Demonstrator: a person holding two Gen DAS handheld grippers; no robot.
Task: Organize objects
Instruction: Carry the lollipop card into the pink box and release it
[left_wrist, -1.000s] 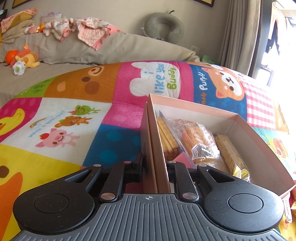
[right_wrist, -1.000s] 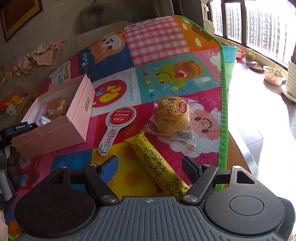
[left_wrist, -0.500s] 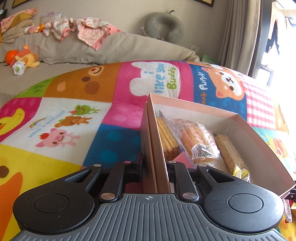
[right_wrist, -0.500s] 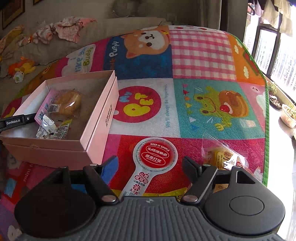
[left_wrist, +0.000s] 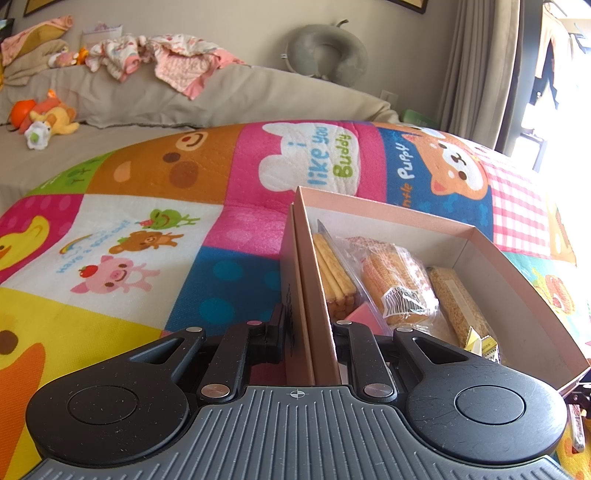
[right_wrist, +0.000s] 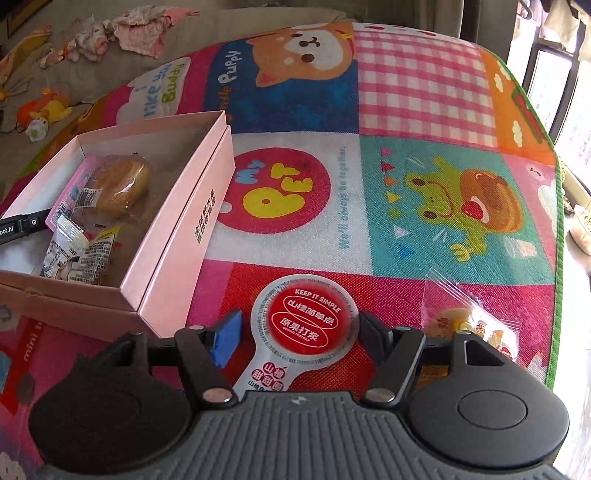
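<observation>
Pink box (right_wrist: 177, 236) sits on the play mat (right_wrist: 424, 110), its near wall clamped by the left gripper (left_wrist: 308, 332). Right gripper (right_wrist: 299, 332) straddles the round-headed red snack pouch (right_wrist: 306, 321); its jaws have just been closing, pads apart from it. Next: clamp, lift, carry left into the box. Pouch tail hidden below.

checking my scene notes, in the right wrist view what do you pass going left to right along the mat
pink box holding wrapped snacks → round red-labelled paddle-shaped pouch, between the right gripper fingers → clear-wrapped bun near the mat's green edge
</observation>
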